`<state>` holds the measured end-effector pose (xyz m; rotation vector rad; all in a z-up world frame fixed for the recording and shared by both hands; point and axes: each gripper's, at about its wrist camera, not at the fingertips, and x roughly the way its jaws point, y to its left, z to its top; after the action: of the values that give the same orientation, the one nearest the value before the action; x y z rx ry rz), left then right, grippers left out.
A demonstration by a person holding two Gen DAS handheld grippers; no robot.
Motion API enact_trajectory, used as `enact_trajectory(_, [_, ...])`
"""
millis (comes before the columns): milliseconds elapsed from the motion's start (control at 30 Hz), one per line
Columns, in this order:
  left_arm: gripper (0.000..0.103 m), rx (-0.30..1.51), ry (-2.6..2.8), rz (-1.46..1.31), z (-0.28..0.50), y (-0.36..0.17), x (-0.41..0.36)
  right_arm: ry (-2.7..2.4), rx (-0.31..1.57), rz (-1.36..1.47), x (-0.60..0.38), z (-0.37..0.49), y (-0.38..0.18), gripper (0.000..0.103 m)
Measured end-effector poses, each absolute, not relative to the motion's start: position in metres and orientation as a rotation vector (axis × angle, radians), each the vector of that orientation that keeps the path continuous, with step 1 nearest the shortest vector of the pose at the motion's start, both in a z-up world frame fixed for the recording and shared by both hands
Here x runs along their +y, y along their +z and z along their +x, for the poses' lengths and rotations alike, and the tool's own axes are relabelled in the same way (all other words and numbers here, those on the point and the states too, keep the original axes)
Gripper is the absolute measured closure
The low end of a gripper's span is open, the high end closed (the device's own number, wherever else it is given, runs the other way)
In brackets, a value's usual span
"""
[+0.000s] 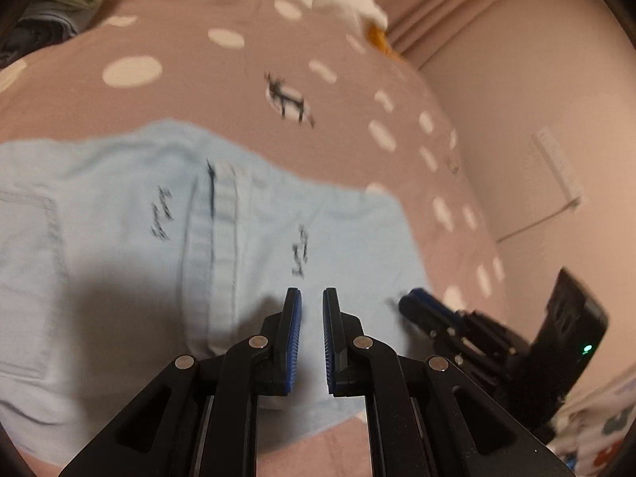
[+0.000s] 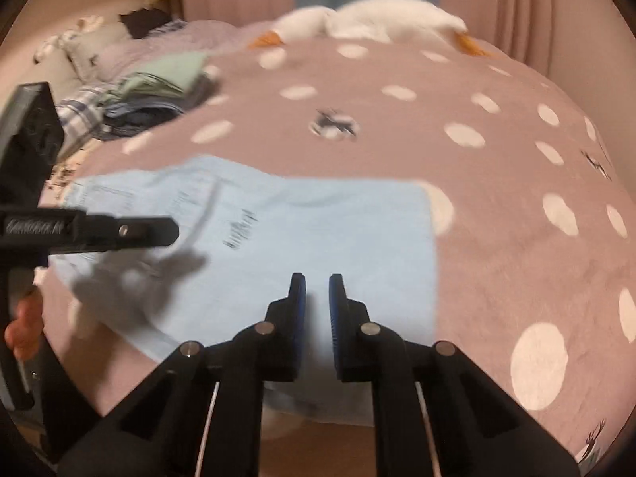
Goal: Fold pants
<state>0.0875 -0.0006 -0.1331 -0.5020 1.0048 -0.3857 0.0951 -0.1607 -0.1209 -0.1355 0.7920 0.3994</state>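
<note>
Light blue pants (image 1: 119,262) lie flat on a pink bedspread with white dots (image 1: 198,91), and they show in the right wrist view (image 2: 338,230) too. My left gripper (image 1: 312,298) hovers over the pants near their right part, its jaws a small gap apart with nothing between them. My right gripper (image 2: 317,282) hovers over the near edge of the pants, jaws also a small gap apart and empty. The right gripper also shows in the left wrist view (image 1: 413,302), and the left gripper shows in the right wrist view (image 2: 167,232).
A stack of folded clothes (image 2: 159,87) sits at the far left of the bed. A white plush goose (image 2: 377,20) lies along the far edge. Pink curtains (image 2: 516,0) hang behind. A wall (image 1: 536,119) runs along the bed's right side.
</note>
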Motion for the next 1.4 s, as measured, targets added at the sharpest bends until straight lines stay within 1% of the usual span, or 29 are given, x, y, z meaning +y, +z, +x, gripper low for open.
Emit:
enact_trajectory(100, [0.098, 1.027, -0.251, -0.406, 0.083, -0.149, 0.003, 0.384, 0.848, -0.165, -0.156, 0.103, -0.138, 0.09])
enact_trajectory(167, [0.1, 1.012, -0.222, -0.414, 0.075, -0.154, 0.015, 0.381, 0.874, -0.197, -0.154, 0.104, -0.148, 0.09])
enact_trajectory(233, [0.099, 1.008, -0.226, -0.451, 0.066, -0.156, 0.029, 0.382, 0.872, -0.232, -0.153, 0.102, -0.144, 0.088])
enact_trajectory(367, [0.099, 1.002, -0.229, -0.429, 0.059, -0.156, 0.028, 0.504, 0.815, -0.28, -0.128, 0.093, -0.13, 0.088])
enact_trajectory(467, [0.099, 1.007, -0.235, -0.442, 0.056, -0.153, 0.028, 0.623, 0.839, -0.254, -0.099, 0.106, -0.13, 0.092])
enact_trajectory(600, [0.099, 1.008, -0.253, -0.478, 0.053, -0.153, 0.031, 0.677, 0.892, -0.249, -0.064, 0.131, -0.139, 0.091])
enact_trajectory(667, [0.099, 1.013, -0.26, -0.481, 0.052, -0.153, 0.031, 0.709, 0.938, -0.228, -0.051, 0.141, -0.146, 0.092])
enact_trajectory(733, [0.099, 1.018, -0.266, -0.48, 0.052, -0.152, 0.03, 0.727, 0.947, -0.244, -0.037, 0.146, -0.149, 0.098])
enact_trajectory(767, [0.099, 1.018, -0.266, -0.479, 0.052, -0.152, 0.029, 0.74, 0.936, -0.244, -0.033, 0.147, -0.148, 0.099])
enact_trajectory(933, [0.099, 1.023, -0.278, -0.491, 0.046, -0.15, 0.031, 0.722, 0.979, -0.15, -0.045, 0.16, -0.147, 0.1])
enact_trajectory(967, [0.099, 1.023, -0.281, -0.491, 0.043, -0.15, 0.033, 0.704, 0.979, -0.152, -0.049, 0.158, -0.143, 0.099])
enact_trajectory(1100, [0.099, 1.024, -0.281, -0.492, 0.042, -0.151, 0.031, 0.813, 0.957, -0.145, -0.053, 0.136, -0.128, 0.099])
enact_trajectory(1167, [0.101, 1.03, -0.272, -0.479, 0.042, -0.152, 0.029, 0.844, 0.982, -0.206, -0.044, 0.127, -0.136, 0.099])
enact_trajectory(1200, [0.101, 1.03, -0.27, -0.461, 0.041, -0.152, 0.027, 0.818, 1.0, -0.233, -0.039, 0.127, -0.143, 0.102])
enact_trajectory(1267, [0.101, 1.025, -0.271, -0.477, 0.04, -0.15, 0.028, 0.779, 1.038, -0.193, -0.042, 0.131, -0.147, 0.102])
enact_trajectory(1300, [0.101, 1.028, -0.275, -0.49, 0.04, -0.151, 0.03, 0.783, 1.038, -0.179, -0.044, 0.131, -0.144, 0.101])
enact_trajectory(1333, [0.101, 1.032, -0.277, -0.492, 0.041, -0.151, 0.03, 0.789, 1.032, -0.163, -0.048, 0.129, -0.141, 0.097])
enact_trajectory(1400, [0.101, 1.034, -0.278, -0.488, 0.042, -0.15, 0.03, 0.795, 1.028, -0.129, -0.054, 0.129, -0.137, 0.098])
